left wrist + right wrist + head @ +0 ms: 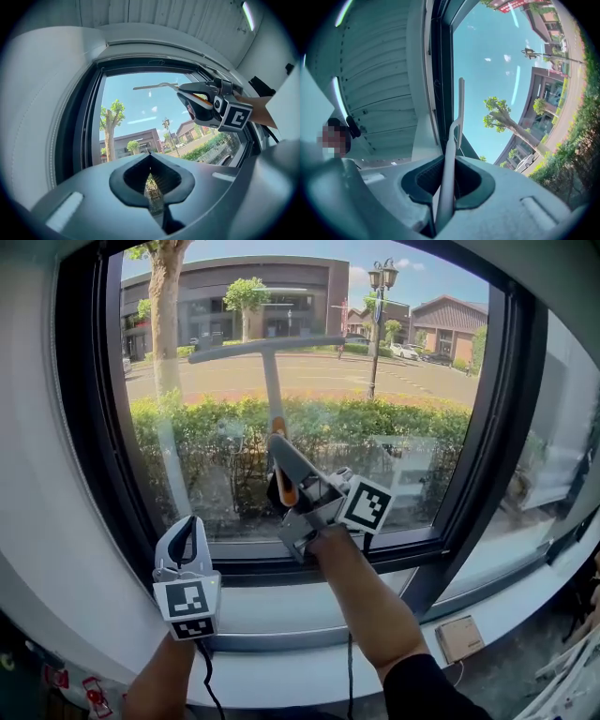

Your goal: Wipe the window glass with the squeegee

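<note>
- Right gripper (284,474): jaws clamped on the squeegee (271,381) handle.
- Squeegee blade: lies level across the window glass (412,399), near its top edge.
- Left gripper (187,538): jaws together, empty, by the bottom-left corner.

The clear window glass (309,427) is shining glossy, throwing back faint reflections — the long grey T-shaped squeegee (272,381) is looking smooth and matt. The black window frame (80,409) is showing a dull sheen. The right gripper (449,164) is showing matt grey plastic fingers (520,206) — with ribbed black pads (423,180).
</note>
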### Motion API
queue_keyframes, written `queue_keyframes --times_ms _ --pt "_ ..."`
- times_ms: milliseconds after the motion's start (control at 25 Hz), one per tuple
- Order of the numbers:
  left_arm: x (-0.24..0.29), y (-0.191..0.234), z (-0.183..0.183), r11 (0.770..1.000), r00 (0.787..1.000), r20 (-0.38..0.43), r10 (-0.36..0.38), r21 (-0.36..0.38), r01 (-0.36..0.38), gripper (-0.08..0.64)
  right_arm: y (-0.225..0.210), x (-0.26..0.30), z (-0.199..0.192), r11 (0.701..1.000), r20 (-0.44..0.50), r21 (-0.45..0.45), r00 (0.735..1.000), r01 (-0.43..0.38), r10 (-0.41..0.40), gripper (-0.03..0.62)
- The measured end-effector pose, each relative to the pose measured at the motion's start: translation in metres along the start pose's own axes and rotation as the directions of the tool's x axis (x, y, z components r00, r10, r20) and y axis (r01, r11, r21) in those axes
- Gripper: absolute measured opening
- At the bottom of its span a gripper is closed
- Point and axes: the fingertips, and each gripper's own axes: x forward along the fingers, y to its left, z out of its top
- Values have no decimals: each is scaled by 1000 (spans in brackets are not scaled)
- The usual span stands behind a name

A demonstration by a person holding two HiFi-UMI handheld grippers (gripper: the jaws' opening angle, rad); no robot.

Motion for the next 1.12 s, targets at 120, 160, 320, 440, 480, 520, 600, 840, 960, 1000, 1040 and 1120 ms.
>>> queue_keyframes --times_ms 120,160,320,440,480,520,600,840,960,1000,1040,1120 --pt "18 -1 38 1000 998 58 8 20 -9 18 9 13 45 998 5 -54 999 -39 40 44" --pt "27 -2 54 999 997 76 10 34 -12 18 11 18 64 996 10 -70 999 -50 51 44" --pt "41 4 107 995 986 167 25 95 -42 18 19 34 118 989 42 -125 996 -77 83 44" --pt "40 12 133 992 972 227 53 100 -78 18 23 40 139 984 60 -153 993 -87 97 44" --pt "45 12 146 991 968 243 63 99 -90 18 23 44 152 983 63 -161 993 -89 101 44" --pt "50 10 160 990 964 256 73 96 -100 18 23 49 166 981 65 -167 992 -93 105 44" --pt "60 10 182 990 958 272 90 79 -115 18 22 60 187 979 73 -176 991 -100 114 44" --pt "69 9 211 988 947 294 127 49 -148 18 14 72 206 980 70 -160 989 -114 127 44" --pt "70 6 213 987 946 296 131 52 -153 18 7 70 210 982 77 -146 988 -119 131 44" --pt "71 4 212 987 947 292 130 54 -152 18 5 68 209 982 77 -142 988 -122 133 44" --pt "72 2 209 987 949 287 129 56 -151 18 2 66 209 982 77 -139 988 -124 136 44" --pt "75 -3 201 987 954 270 128 61 -150 18 -2 61 206 982 73 -137 987 -131 141 44"
